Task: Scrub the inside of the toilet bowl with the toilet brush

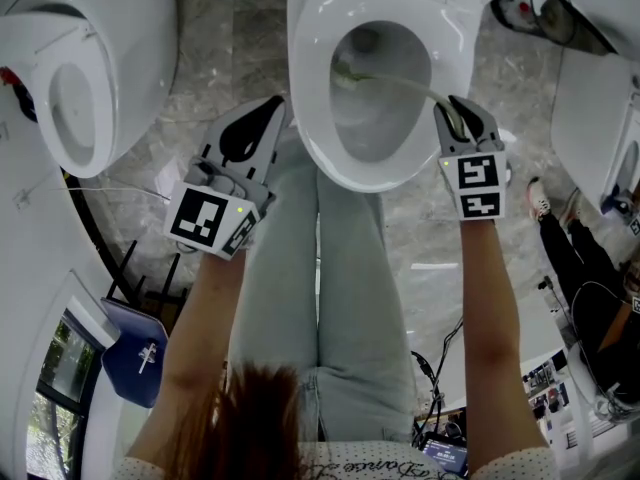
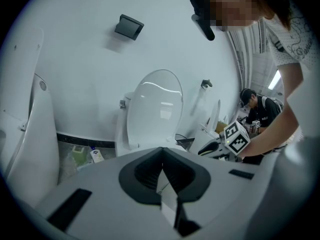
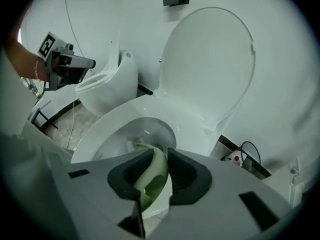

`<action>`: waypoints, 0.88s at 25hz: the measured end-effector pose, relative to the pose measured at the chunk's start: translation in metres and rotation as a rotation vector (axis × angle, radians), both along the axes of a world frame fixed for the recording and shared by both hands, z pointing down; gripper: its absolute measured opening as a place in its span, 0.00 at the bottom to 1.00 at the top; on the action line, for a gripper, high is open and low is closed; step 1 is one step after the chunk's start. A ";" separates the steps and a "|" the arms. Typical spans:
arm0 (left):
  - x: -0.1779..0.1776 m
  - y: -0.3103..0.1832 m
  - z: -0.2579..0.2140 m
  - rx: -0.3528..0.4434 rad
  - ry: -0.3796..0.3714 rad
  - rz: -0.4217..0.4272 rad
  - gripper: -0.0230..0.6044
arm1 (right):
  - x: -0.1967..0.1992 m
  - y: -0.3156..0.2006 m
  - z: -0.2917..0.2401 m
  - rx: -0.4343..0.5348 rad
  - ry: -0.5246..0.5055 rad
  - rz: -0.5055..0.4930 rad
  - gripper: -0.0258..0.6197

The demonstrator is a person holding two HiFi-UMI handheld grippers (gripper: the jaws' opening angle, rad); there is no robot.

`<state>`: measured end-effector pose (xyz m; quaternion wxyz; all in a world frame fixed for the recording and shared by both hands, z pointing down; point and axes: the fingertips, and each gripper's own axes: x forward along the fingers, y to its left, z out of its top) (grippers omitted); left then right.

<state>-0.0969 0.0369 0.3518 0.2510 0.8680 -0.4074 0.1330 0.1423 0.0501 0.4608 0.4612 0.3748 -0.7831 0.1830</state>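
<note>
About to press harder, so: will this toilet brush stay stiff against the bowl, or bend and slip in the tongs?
The toilet brush has a long, thin handle, so it will probably flex under pressure. Its smooth, curved grip, held in the tongs of the right gripper, may twist. The bowl looks glossy, so the bristles could skid.

The toilet brush [image 3: 149, 179] handle's near end is hidden between the pads of the right tongs [image 3: 160, 156]. The brush head [image 1: 345, 72], at ten o'clock in the toilet bowl [image 1: 310, 108], is too blurred to show bristles. At three o'clock in the head view, the edge cuts off another person [image 1: 572, 260].
</note>
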 end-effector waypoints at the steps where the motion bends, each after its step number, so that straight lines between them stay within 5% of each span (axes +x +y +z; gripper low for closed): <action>1: 0.000 -0.001 0.000 0.000 0.000 -0.001 0.04 | -0.002 -0.005 0.000 0.004 -0.013 0.013 0.18; 22: 0.002 -0.009 0.004 -0.008 0.002 -0.027 0.04 | 0.011 -0.057 0.007 0.048 -0.085 0.152 0.18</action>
